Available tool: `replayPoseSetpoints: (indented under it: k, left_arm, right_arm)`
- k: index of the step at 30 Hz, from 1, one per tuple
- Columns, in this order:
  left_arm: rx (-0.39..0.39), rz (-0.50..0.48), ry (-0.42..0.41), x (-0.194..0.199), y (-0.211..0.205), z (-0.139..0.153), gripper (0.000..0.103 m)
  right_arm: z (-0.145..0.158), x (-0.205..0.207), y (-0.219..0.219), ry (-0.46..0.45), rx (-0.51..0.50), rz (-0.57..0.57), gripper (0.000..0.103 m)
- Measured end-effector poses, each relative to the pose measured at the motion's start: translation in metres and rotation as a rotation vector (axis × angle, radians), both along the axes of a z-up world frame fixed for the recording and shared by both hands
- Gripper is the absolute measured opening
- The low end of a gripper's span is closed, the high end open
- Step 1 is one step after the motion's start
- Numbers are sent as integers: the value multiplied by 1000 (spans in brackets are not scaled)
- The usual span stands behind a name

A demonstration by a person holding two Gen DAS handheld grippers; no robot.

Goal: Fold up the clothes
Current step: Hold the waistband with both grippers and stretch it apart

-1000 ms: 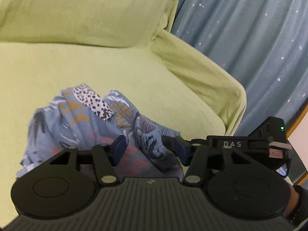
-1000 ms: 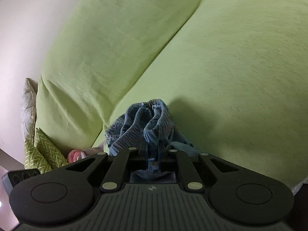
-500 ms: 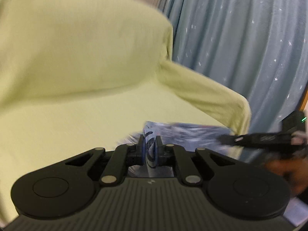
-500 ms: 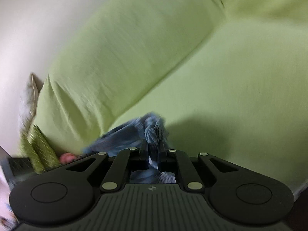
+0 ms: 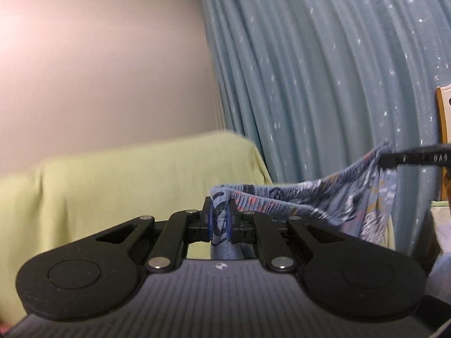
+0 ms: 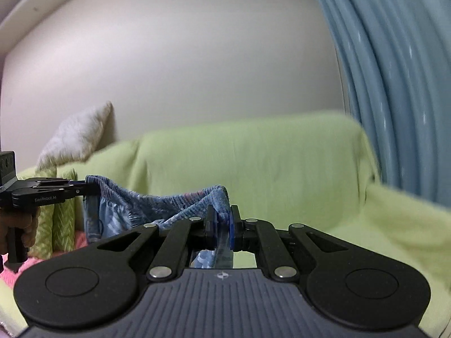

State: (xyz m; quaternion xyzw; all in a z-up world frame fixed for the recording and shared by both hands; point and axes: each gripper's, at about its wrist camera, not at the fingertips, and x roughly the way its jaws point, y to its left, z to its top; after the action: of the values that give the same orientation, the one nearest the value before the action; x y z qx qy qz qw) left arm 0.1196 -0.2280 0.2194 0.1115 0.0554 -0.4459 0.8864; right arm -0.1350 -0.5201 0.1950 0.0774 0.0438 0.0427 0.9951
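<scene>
Left wrist view: left tool (image 5: 220, 219) is pinched closed on one end of the waistband of the patterned shorts (image 5: 304, 202), blue pads nearly meeting w/ cloth bunched between. Right tool (image 5: 394, 161) shows at the right edge of the same view, clamped on the other end of the band. Right wrist view agrees: right tool (image 6: 221, 226) closed on cloth, left tool (image 6: 81, 189) off to its left, closed on the far corner. Shorts (image 6: 135, 205) are up in the air, in front of the green sofa (image 6: 253, 163), not touching the seat as far as I can tell; curtain (image 5: 324, 70) and wall behind. Long axis of the held edge runs tool to tool, roughly level, slightly higher on the right side; it sags in the middle, and the legs hang down below, mostly hidden by the tool bodies. Step in hand looks like spreading the garment before laying it flat. To do it well: pull tools apart until the sag is gone, keep both at equal height, don't twist wrists, give a small shake so legs drop straight, then lower onto the sofa seat bottom hem first, band last. Risk: too much pull and the cloth could slip from the pads.
</scene>
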Motion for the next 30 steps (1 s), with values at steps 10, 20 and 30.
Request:
replayPoseSetpoints:
  k: [10, 20, 30]
  left_arm:
    - [1, 33, -150, -2, -20, 42, 6]
    - [168, 20, 19, 39, -87, -82, 6]
    - [176, 92, 25, 167, -185, -112, 6]
  right_arm:
    - [59, 39, 4, -112, -219, -87, 7]
    - [-56, 105, -31, 123, -194, -167, 7]
    - [-96, 234, -100, 167, -269, -203, 7]
